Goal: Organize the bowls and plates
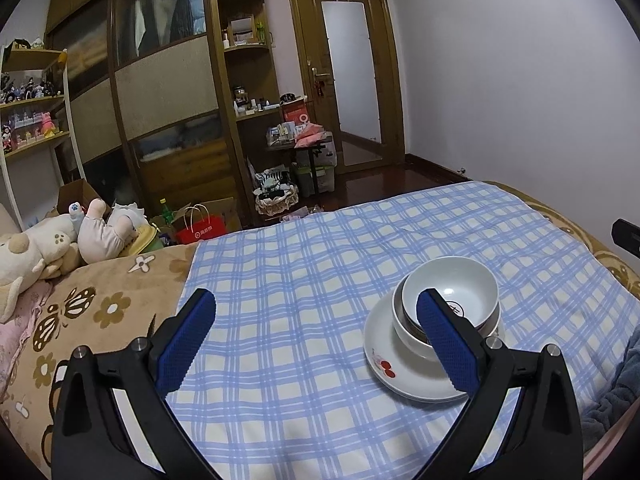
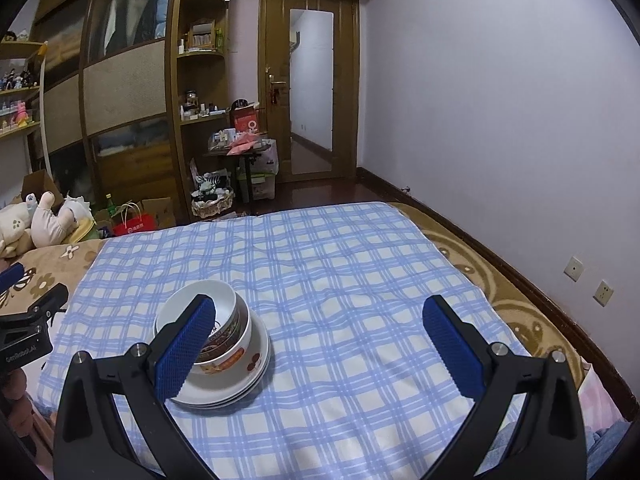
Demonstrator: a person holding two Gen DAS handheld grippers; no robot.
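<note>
White bowls (image 1: 456, 292) sit nested on a stack of white plates (image 1: 392, 364) with a red cherry print, on the blue checked cloth (image 1: 304, 280). My left gripper (image 1: 316, 300) is open and empty, above the cloth, with the stack behind its right finger. In the right wrist view the bowls (image 2: 228, 312) and plates (image 2: 240, 380) lie behind the left finger of my right gripper (image 2: 320, 308), which is open and empty. The lower bowl shows an orange pattern. The left gripper's body (image 2: 28, 320) shows at the left edge.
The cloth (image 2: 340, 280) covers a bed with a brown flowered blanket (image 1: 92, 312). Plush toys (image 1: 60, 240) lie at the left. A wardrobe, shelves, a cluttered small table (image 1: 300, 140) and a door stand beyond. A wall runs along the right.
</note>
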